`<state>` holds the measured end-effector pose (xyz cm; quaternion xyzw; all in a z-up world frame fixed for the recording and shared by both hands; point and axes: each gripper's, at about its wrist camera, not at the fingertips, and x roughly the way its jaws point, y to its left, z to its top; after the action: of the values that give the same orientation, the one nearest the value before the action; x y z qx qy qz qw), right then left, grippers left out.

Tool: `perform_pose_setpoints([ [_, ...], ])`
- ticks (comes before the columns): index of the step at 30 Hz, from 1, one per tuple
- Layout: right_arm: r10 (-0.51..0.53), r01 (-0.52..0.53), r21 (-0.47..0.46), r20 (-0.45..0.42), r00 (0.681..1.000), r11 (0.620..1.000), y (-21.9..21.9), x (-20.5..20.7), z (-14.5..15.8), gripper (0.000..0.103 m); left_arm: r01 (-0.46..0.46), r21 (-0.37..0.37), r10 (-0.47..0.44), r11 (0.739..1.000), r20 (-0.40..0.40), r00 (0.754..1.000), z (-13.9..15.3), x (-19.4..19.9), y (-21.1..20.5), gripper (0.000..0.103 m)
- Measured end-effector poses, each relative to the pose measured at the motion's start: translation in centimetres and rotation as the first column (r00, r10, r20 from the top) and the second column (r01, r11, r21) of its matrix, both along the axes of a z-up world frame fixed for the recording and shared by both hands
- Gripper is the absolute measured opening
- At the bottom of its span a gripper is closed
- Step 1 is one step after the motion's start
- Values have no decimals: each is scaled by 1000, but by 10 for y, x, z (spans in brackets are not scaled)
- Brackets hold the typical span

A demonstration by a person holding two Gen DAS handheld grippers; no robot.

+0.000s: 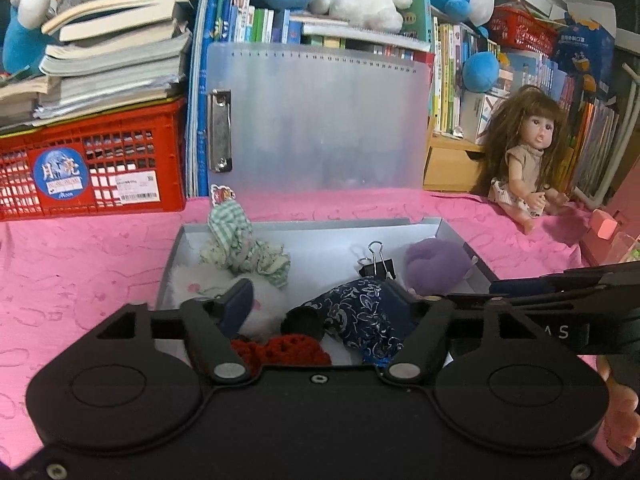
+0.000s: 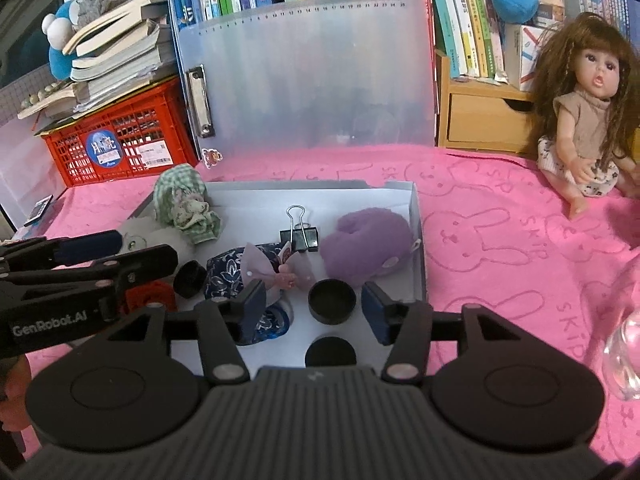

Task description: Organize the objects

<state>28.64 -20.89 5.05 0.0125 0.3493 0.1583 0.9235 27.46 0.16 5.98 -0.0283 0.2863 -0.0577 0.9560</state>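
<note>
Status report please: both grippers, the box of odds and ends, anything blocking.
Left gripper open, empty. Right gripper open, empty, above black cap. Box holds binder clip, purple plush. Nothing blocking.

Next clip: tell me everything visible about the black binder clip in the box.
The binder clip is a black metal clip with two silver wire handles, one standing up, the other folded down. It sits toward the back of the shallow white box, on the bare floor. The purple plush lies close on its right, the dark blue patterned cloth in front to its left; whether they touch is unclear. Neither gripper holds it.
</note>
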Motion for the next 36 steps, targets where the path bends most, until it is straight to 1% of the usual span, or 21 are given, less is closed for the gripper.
perform_pose_setpoints([
  [1, -1, 1, -1, 5, 1000, 1000, 0, -2, 1, 72, -2, 1, 2, 1000, 6, 1000, 2, -3, 1, 79],
  [6, -7, 7, -14, 30, 1000, 1000, -1, -13, 4, 79, -8, 0, 8, 1000, 24, 1000, 9, -16, 5, 86],
  [8, -13, 14, -20, 43, 999, 1000, -2, -18, 6, 83, -9, -9, 9, 1000, 25, 1000, 11, -20, 7, 90],
  [14, -23, 24, -13, 58, 998, 1000, -5, -30, 9, 91, -25, -21, 26, 999, 24, 999, 13, -36, 14, 96],
  [19, -18, 18, -11, 70, 997, 1000, -6, -43, 10, 92, -41, -18, 42, 999, 21, 999, 12, -50, 18, 98],
  [22, -11, 13, -26, 85, 996, 1000, -5, -53, 9, 93, -52, -17, 53, 998, 14, 999, 10, -60, 21, 99],
  [26, -12, 14, -28, 98, 995, 1000, -6, -65, 7, 96, -64, 1, 64, 998, 18, 998, 5, -77, 22, 100],
  [30, -13, 16, -27, 106, 994, 1000, -7, -78, 4, 97, -76, 10, 76, 997, 20, 997, -1, -94, 23, 100],
  [33, -16, 19, -28, 108, 994, 999, -8, -88, 1, 98, -84, 6, 84, 996, 9, 996, -7, -105, 24, 101],
  [36, -17, 21, -33, 121, 992, 999, -9, -98, -2, 101, -92, 11, 92, 996, -12, 996, -14, -113, 26, 101],
])
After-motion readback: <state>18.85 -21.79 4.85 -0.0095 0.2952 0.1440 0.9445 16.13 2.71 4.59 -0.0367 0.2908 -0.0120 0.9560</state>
